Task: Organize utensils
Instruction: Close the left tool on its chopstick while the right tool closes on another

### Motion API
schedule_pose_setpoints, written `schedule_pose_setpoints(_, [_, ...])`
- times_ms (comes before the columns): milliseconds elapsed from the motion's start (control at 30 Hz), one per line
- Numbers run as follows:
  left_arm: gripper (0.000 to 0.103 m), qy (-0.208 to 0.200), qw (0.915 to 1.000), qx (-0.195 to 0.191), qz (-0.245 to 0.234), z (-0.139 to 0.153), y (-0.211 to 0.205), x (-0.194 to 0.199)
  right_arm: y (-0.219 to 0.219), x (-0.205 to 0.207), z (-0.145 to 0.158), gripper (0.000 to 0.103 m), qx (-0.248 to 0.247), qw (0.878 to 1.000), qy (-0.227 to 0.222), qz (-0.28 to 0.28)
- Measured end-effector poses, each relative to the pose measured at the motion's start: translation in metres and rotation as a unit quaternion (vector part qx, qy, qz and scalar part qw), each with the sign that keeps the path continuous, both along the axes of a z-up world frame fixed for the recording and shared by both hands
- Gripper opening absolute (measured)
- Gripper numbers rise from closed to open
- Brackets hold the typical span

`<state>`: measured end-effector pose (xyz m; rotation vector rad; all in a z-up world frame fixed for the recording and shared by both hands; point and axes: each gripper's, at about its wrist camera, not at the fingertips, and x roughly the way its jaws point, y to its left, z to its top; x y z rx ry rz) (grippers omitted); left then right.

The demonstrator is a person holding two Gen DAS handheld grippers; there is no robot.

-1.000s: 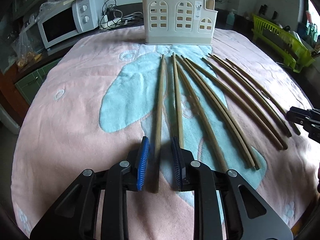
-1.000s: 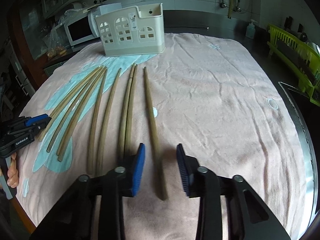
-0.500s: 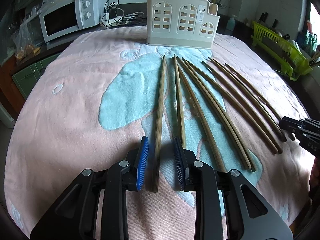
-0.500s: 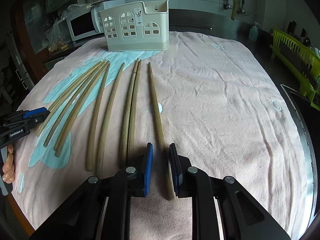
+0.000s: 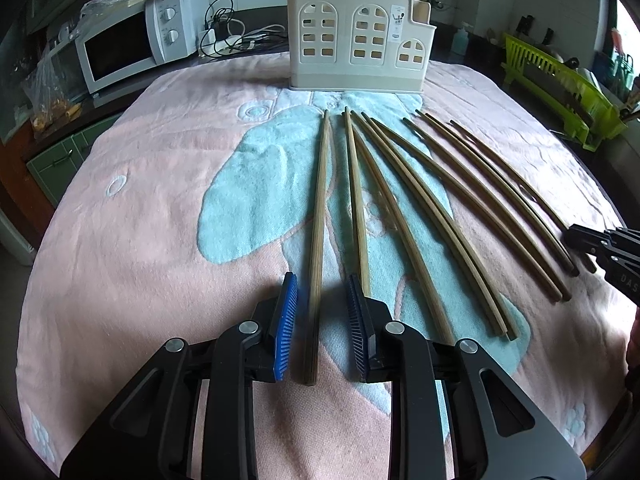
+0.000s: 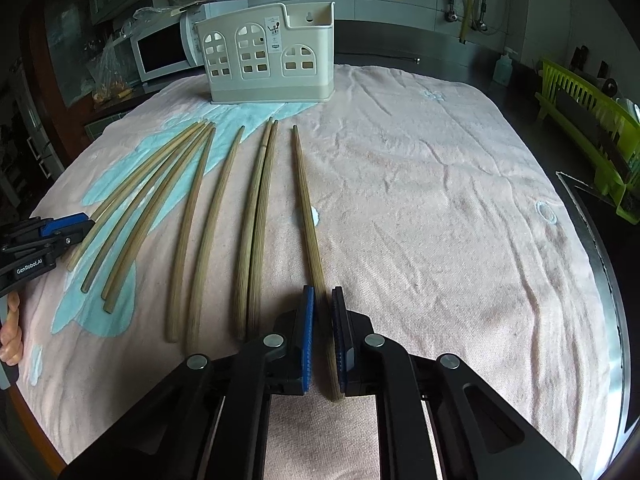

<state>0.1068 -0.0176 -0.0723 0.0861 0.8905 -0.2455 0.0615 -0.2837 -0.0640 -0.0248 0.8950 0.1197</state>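
Several long wooden chopsticks lie fanned out on a pink and blue towel. A cream utensil holder stands upright at the towel's far edge. My left gripper is low over the near end of the leftmost chopstick. Its blue pads straddle the stick with a gap on each side, so it is open. My right gripper is shut on the near end of the rightmost chopstick, which rests on the towel. Each gripper shows at the edge of the other's view.
A white microwave and cables sit behind the towel at the left. A green dish rack stands at the right. A metal sink edge runs along the towel's right side. A hand shows at the left.
The right gripper's jaws have come together from wide apart onto the rightmost chopstick. The left gripper still straddles the leftmost chopstick at about the same width.
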Motion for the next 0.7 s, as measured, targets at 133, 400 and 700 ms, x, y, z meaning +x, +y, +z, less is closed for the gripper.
schedule_pose_setpoints(133, [0.016,0.001,1.0,0.001,0.002,0.001,0.001,0.0,0.001,-0.003,0.002,0.007,0.0,1.0,-0.004,-0.003])
schedule_pose_setpoints(400, [0.006,0.011,0.9997,-0.021,0.002,0.001,0.008,-0.001,0.0,-0.01,0.016,0.007,0.0,1.0,-0.023,-0.003])
schedule_pose_setpoints(700, [0.009,0.02,0.9994,-0.029,0.001,0.0,0.009,0.0,-0.001,-0.012,0.013,0.007,0.004,1.0,-0.018,-0.003])
